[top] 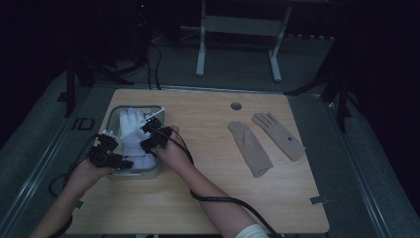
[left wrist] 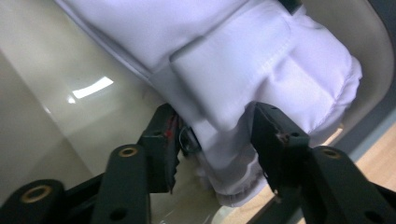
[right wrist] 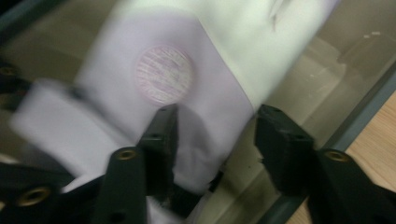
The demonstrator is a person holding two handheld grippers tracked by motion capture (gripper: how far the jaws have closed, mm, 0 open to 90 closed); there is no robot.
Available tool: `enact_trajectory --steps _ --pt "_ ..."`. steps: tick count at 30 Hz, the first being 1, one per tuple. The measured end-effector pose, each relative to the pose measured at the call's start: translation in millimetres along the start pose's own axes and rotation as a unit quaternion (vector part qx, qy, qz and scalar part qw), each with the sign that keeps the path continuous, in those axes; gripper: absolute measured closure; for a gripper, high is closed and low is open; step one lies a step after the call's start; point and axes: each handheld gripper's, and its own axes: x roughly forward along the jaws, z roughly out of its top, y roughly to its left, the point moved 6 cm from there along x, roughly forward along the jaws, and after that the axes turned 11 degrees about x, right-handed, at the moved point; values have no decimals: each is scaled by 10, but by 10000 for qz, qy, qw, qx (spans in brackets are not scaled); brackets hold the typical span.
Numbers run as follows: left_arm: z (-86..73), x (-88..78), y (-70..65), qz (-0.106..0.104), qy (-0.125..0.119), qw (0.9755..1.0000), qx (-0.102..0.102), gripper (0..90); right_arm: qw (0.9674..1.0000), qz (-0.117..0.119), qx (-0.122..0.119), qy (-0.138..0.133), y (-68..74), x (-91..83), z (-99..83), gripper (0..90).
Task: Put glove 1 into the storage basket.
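White cloth, soft and light — the glove (top: 132, 135) lies in the grey tray (top: 113, 115). Our left gripper (left wrist: 215, 140) and right gripper (right wrist: 215, 135) stand open, unloaded; we'd pinch its cuff.

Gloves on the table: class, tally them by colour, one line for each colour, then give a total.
White gloves: 1, the white glove lying in the tray
Beige gloves: 2, the near beige glove and the far beige glove, side by side on the bare table
Total: 3 gloves
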Motion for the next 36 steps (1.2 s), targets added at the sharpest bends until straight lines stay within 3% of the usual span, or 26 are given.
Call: enact_trajectory --steps 3,7,12,14,22,25,28,33,36 --pt "2 -35 1 309 -118 9994 -26 430 9997 -2 -158 -199 -25 -101 38 342" --pt "53 -159 -23 590 -550 9967 -67 324 9993 140 -190 -273 -51 -224 49 182" --pt "157 -283 -102 722 -997 9924 -34 252 9986 214 -282 -390 -104 -346 28 163" --pt "208 -319 -152 706 -1212 9901 -31 248 9985 229 -298 -398 -124 -391 16 152" --pt "403 -298 -399 603 -1580 9853 225 185 9982 300 -322 -404 -239 -594 -45 155" --pt "476 -268 -511 550 -1639 9843 343 157 9981 270 -378 -403 -296 -670 -85 156" --pt "547 -230 -629 484 -1603 9848 461 143 9981 234 -395 -403 -362 -753 -127 157" --pt "668 -166 -794 328 -1714 9831 562 14 9978 162 -412 -487 -482 -890 -194 156" --pt "729 -116 -881 193 -1821 9809 653 14 9976 140 -391 -558 -556 -974 -236 153"
